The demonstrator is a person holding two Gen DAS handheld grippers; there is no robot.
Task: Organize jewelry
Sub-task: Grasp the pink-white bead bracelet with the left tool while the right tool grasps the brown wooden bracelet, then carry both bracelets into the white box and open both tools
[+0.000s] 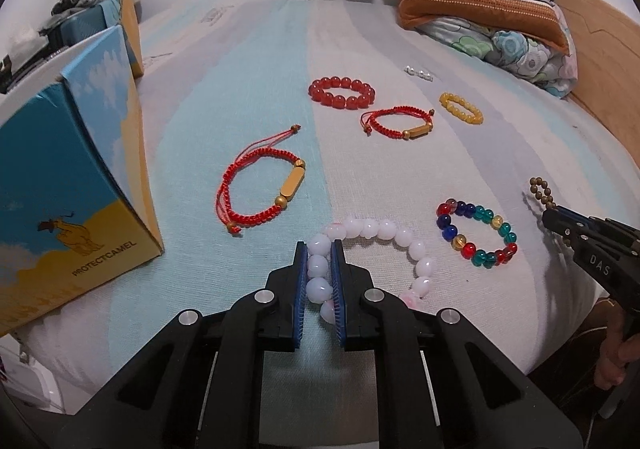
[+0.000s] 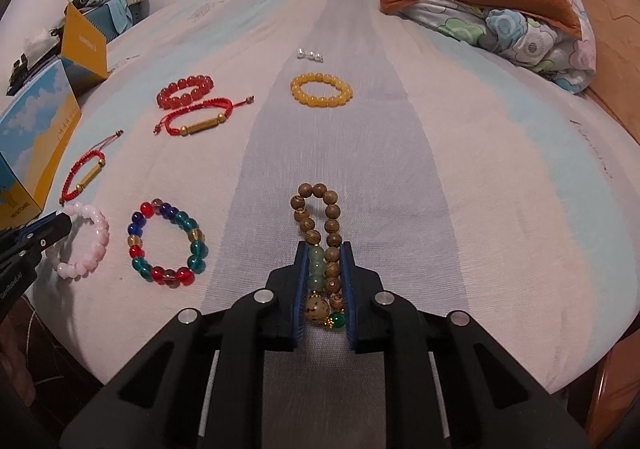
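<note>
Bed [image 1: 360, 29] carries all jewelry; box [image 1: 68, 185] at left, nothing visibly stowed. Left gripper [image 1: 320, 249] pinches pink bracelet [image 1: 376, 233]; right gripper [image 2: 324, 249] pinches wooden bracelet [image 2: 320, 217]. Six other pieces lie loose: early stage.

Matt woven cloth covers the bed [image 2: 460, 177]. The multicolour bead bracelet [image 2: 167, 245] looks glossy like glass, the wooden bead bracelet [image 2: 320, 217] grained, the red cord bracelet [image 1: 260, 189] braided. The box [image 1: 68, 201] is printed cardboard.
</note>
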